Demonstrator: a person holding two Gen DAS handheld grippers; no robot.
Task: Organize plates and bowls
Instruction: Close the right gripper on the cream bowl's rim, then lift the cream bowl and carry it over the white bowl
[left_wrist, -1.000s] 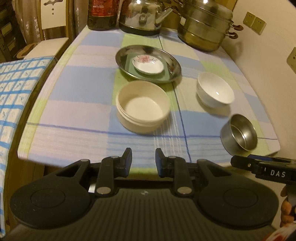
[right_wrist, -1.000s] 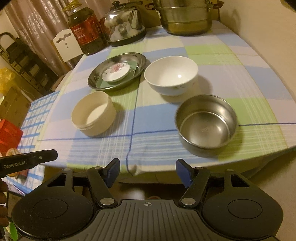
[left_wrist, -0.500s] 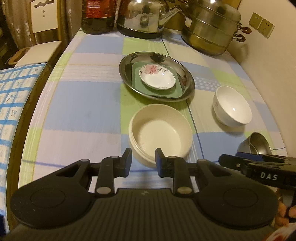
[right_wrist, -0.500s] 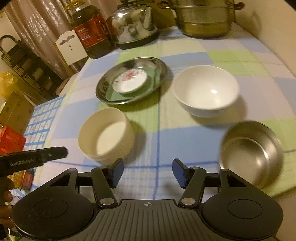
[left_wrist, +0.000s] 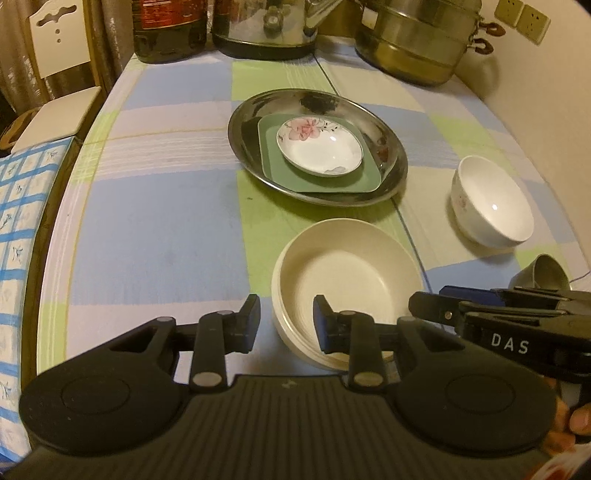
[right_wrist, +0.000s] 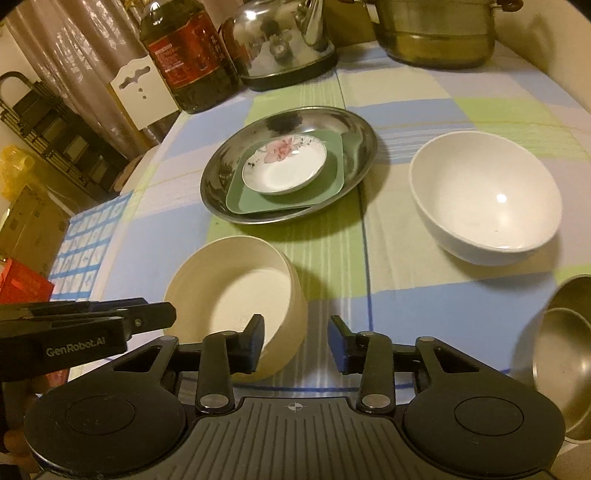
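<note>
Left tongs (left_wrist: 284, 323) open to a moderate gap, holding nothing, straddling the near-left rim of the cream bowl (left_wrist: 347, 280): right pad inside the bowl, left pad outside it, contact not clear. Right tongs (right_wrist: 297, 343) open somewhat wider, likewise empty, left finger inside the same cream bowl (right_wrist: 240, 299) at its near rim, right finger out over the tablecloth (right_wrist: 424, 306). Cream bowl round, so no long axis; upright, mouth facing up, matte and plain, straight-walled, near the front edge of the table. Just behind it, a stainless steel plate (left_wrist: 317, 146), shiny, round, lying flat; within it a green squarish plate (left_wrist: 314, 177) with rounded corners, and on top of that a small white saucer (left_wrist: 319, 146) with a pink flower printed toward its far side. To the right of the steel plate, apart from it, a white ceramic bowl (right_wrist: 484, 195), upright, glossy, with a faint floral mark on its outer wall in the left view. At the right edge, a stainless steel bowl (right_wrist: 557, 350), tilted in the right view, partly cut off. Along the back of the table, an oil bottle (right_wrist: 188, 55) with a red label, a steel kettle (right_wrist: 284, 40) and a stacked steamer pot (left_wrist: 417, 37). Checked tablecloth in blue, green and pale lilac.
</note>
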